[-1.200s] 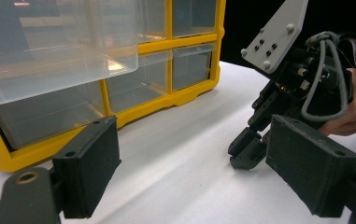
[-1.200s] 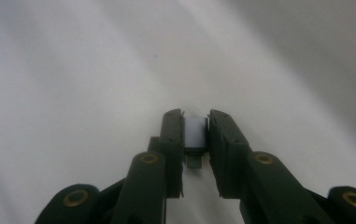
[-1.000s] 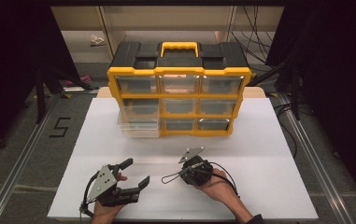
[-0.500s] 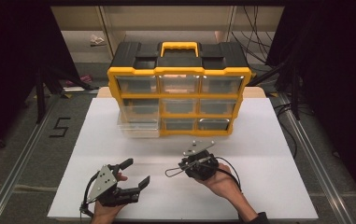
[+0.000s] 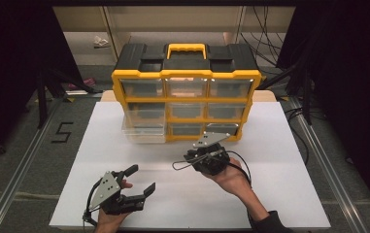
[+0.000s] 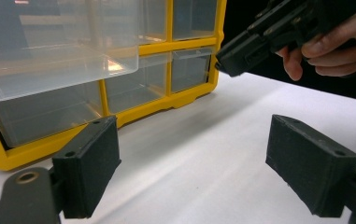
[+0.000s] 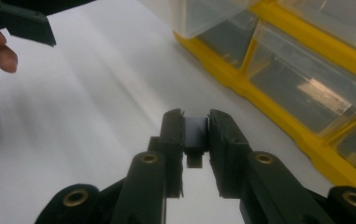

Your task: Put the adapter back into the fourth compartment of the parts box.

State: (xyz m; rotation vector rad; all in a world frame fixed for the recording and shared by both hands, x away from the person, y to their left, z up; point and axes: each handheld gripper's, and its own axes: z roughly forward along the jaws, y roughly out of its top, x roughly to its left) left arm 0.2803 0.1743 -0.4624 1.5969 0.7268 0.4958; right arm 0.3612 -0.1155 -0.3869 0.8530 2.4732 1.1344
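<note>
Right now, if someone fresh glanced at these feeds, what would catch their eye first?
The yellow and black drawer cabinet at the far middle of the white table, with one clear drawer pulled out at its lower left. Next, the right gripper, held up just in front of the cabinet, is shut on a small dark block. The left gripper sits near the table's front edge with its jaws wide open and nothing between them.

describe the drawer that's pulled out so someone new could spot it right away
Start at the yellow and black organizer at the far side of the white table, with its grid of clear drawers. Go to its left column, near the bottom: the pulled-out drawer is there. It alone juts out past the yellow frame over the table; the others sit flush.
</note>
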